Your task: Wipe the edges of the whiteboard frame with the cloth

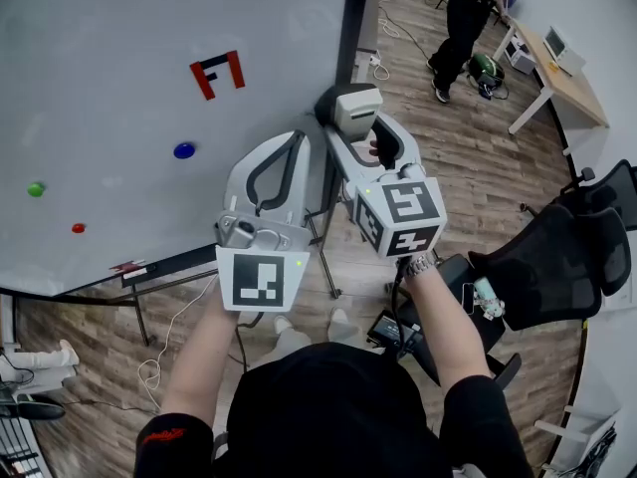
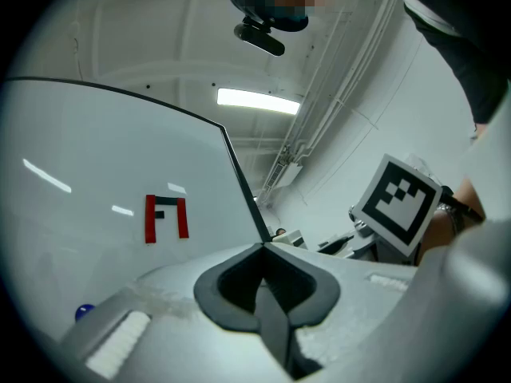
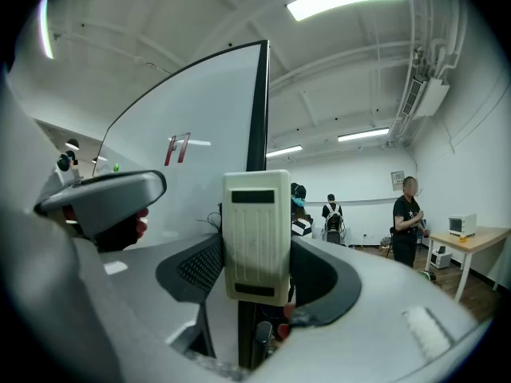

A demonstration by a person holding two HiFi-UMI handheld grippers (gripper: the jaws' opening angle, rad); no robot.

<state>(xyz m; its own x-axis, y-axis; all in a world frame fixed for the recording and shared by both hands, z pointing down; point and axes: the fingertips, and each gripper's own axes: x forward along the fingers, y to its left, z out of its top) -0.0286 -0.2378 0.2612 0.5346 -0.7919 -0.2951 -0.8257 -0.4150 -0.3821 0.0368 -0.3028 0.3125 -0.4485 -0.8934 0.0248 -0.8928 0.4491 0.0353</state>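
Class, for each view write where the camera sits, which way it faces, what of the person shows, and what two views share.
Head view: on the head, facing steeply down at whiteboard and floor; forearms, left gripper and right gripper show.
Left gripper view: on that gripper, facing up along its shut jaws at the whiteboard's corner; the right gripper's marker cube shows.
Right gripper view: on that gripper, looking along jaws clamping a cream block toward the whiteboard's edge.
Shared: all show the red-and-black mark.

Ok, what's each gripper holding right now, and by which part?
The right gripper clamps a cream eraser block by its two long sides, standing upright; the left gripper is shut on nothing.
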